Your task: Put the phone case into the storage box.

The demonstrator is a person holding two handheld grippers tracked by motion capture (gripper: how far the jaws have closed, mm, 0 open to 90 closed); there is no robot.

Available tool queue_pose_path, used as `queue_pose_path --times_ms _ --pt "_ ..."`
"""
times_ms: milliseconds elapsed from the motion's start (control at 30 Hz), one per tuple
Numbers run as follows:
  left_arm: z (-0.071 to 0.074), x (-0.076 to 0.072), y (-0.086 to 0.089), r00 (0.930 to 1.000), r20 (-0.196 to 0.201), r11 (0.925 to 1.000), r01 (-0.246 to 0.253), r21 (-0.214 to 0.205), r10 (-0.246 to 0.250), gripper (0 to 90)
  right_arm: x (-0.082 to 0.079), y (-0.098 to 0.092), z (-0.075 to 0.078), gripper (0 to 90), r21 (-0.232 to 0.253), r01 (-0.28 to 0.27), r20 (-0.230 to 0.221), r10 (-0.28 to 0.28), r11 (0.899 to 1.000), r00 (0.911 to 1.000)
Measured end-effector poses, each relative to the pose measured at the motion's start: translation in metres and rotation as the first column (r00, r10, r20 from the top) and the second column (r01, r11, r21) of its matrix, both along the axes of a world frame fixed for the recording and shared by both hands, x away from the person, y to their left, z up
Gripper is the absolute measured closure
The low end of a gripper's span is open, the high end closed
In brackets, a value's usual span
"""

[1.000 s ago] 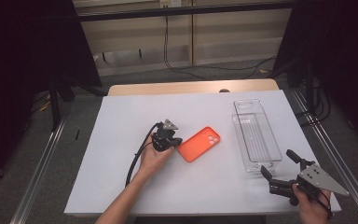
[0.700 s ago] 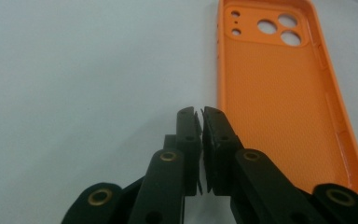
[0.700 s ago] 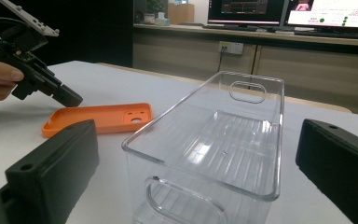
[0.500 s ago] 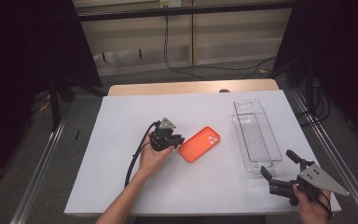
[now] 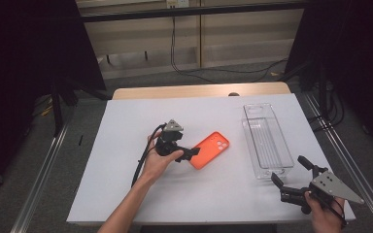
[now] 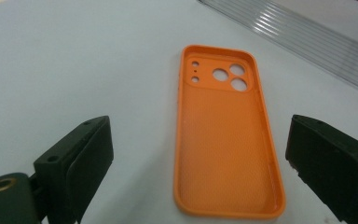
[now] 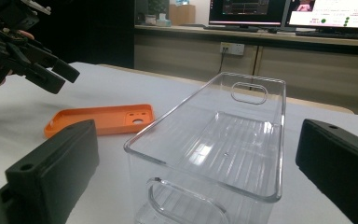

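An orange phone case [image 5: 210, 150] lies hollow side up on the white table [image 5: 126, 121], camera cut-outs toward the far right. My left gripper [image 5: 192, 152] is open at the case's near-left end, just above it; in the left gripper view the case [image 6: 226, 130] lies between the spread jaws, a little ahead. A clear plastic bin [image 5: 266, 140] stands to the right, with nothing in it. My right gripper [image 5: 291, 171] is open near the table's front right corner, pointing at the bin's near end [image 7: 214, 154].
The person's left forearm [image 5: 126, 208] comes in from the bottom centre. A black cable [image 5: 141, 162] trails from the left gripper. Metal rails [image 5: 43, 170] run along both sides of the table. Monitors [image 7: 279, 11] stand on a bench beyond the bin.
The left gripper has edged slightly toward the orange case. The right gripper has stayed in place.
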State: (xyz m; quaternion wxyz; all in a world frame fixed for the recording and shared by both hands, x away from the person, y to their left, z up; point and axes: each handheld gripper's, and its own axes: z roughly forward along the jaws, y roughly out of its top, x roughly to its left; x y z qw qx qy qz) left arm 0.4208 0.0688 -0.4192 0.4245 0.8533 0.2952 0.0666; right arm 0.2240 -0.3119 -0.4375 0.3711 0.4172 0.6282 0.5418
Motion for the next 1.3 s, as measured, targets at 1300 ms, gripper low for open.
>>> queue_pose_path --times_ms 1300 --pt "-0.014 0.021 -0.063 0.9931 -0.085 0.9687 0.098 0.228 -0.081 5.4 0.001 -0.001 0.000 0.0 -0.002 -0.001 -0.004 0.001 1.000 1.0000"
